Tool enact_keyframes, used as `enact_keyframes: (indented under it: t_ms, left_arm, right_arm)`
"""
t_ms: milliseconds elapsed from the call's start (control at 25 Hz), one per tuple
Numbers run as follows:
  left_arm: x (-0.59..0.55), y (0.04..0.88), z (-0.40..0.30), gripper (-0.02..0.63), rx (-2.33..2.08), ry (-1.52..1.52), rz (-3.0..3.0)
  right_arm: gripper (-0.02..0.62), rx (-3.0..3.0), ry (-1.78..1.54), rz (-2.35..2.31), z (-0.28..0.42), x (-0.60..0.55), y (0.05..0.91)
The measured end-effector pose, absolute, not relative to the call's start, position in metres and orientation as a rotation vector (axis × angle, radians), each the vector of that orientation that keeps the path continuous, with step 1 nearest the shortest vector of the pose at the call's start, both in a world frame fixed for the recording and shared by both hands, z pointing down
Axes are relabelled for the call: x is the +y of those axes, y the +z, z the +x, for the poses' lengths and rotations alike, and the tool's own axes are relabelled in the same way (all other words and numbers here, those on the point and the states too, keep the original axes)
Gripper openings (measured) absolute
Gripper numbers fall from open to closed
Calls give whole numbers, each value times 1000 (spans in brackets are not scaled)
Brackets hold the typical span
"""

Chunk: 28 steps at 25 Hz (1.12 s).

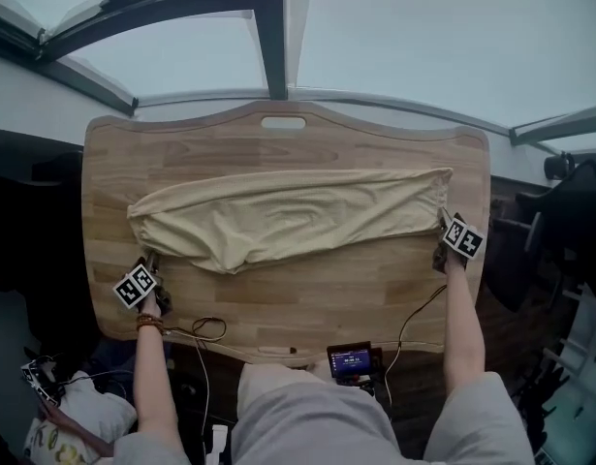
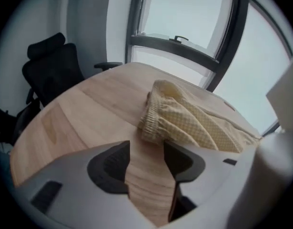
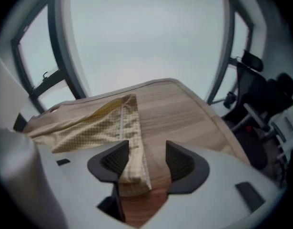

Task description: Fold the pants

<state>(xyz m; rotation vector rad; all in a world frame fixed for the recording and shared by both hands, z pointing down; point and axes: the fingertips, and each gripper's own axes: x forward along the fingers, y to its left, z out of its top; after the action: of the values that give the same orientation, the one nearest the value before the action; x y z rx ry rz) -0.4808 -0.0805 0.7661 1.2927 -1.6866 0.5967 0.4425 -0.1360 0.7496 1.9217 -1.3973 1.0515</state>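
The beige pants [image 1: 288, 216] lie bunched in a long band across the middle of the wooden table [image 1: 278, 298]. The left gripper [image 1: 149, 260] sits at the pants' left end near the table's front edge, its 2 jaws spread wide over bare wood, the gathered waistband just beyond them. The right gripper [image 1: 445, 223] sits at the table's right side, jaws also spread, with a hem corner lying loose between them, unpinched.

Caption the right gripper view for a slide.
Open right gripper straddles a hem corner of the pale yellow checked fabric pants on the light wooden table.
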Motion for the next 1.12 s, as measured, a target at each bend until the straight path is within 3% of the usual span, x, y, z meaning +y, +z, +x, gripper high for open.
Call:
enact_keyframes:
  t_ms: [120, 240, 320, 360, 480, 600, 840, 920, 960, 1120]
  left_arm:
    - [-93, 771, -455, 224, -1697, 536, 1292]
    - [-105, 772, -446, 167, -1715, 648, 1328]
    - [-103, 773, -448, 29, -1709, 750, 1321]
    - [-100, 773, -449, 8, -1704, 778, 1308]
    - [-81, 766, -469, 6, -1706, 800, 1259]
    - [-48, 753, -502, 6, -1738, 808, 1195]
    - [-10, 732, -536, 6, -1846, 790, 1098]
    - [-1, 723, -534, 8, -1868, 810, 1124]
    - [-1, 718, -525, 8, -1868, 823, 1174]
    - [-21, 715, -432, 9, -1722, 961, 1547]
  right_arm:
    - [238, -1320, 1081, 2052, 451, -122, 744]
    - [238, -1351, 1190, 1984, 436, -117, 761]
    - [207, -1365, 1224, 1941, 429, -118, 764]
    - [142, -1372, 1225, 1905, 427, -117, 764]
    - [54, -1377, 1198, 1793, 424, -98, 761]
    - [43, -1405, 1232, 1745, 435, -68, 757]
    - [42, -1399, 1227, 1803, 476, -20, 745]
    - [86, -1436, 1256, 1815, 476, -12, 743]
    - [146, -1457, 1253, 1818, 475, -9, 742]
    - [179, -1531, 1287, 1889, 473, 4, 738]
